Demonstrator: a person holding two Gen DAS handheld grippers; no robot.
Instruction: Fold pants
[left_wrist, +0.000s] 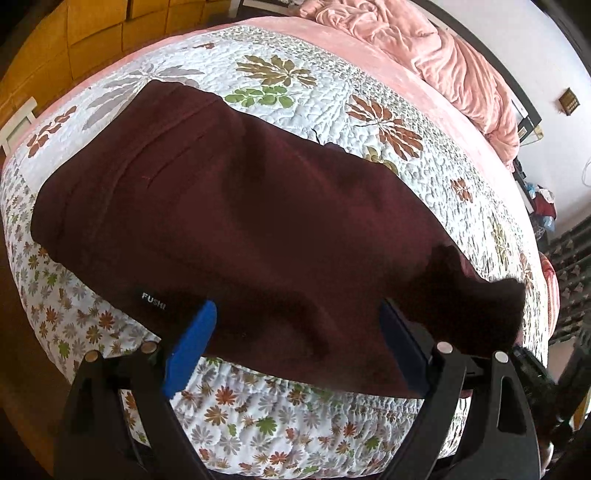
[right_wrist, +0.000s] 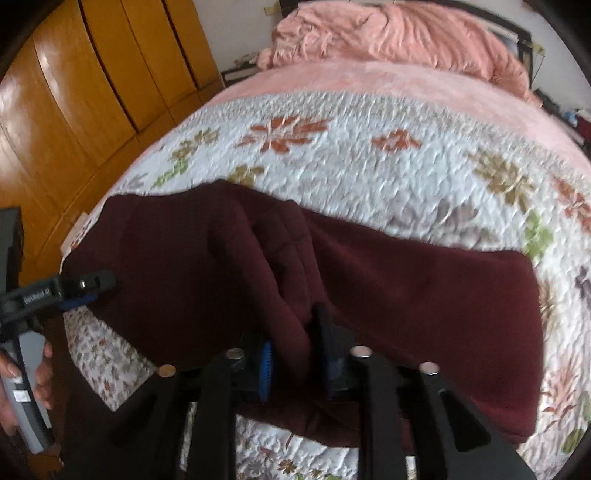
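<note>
Dark maroon pants (left_wrist: 229, 221) lie folded across the floral quilt (left_wrist: 332, 110), with a small black label near their front edge. My left gripper (left_wrist: 295, 328) is open, its blue fingers (left_wrist: 192, 343) spread over the pants' near edge, not pinching the cloth. In the right wrist view the pants (right_wrist: 424, 295) stretch across the bed, bunched into a ridge in the middle. My right gripper (right_wrist: 295, 350) is shut on that ridge of maroon cloth. The left gripper (right_wrist: 85, 284) shows at the pants' left end.
A crumpled pink blanket (left_wrist: 424, 48) lies at the head of the bed (right_wrist: 388, 33). Wooden wardrobe doors (right_wrist: 92, 92) stand left of the bed. Clutter and a patterned rug (left_wrist: 569, 258) lie to the right.
</note>
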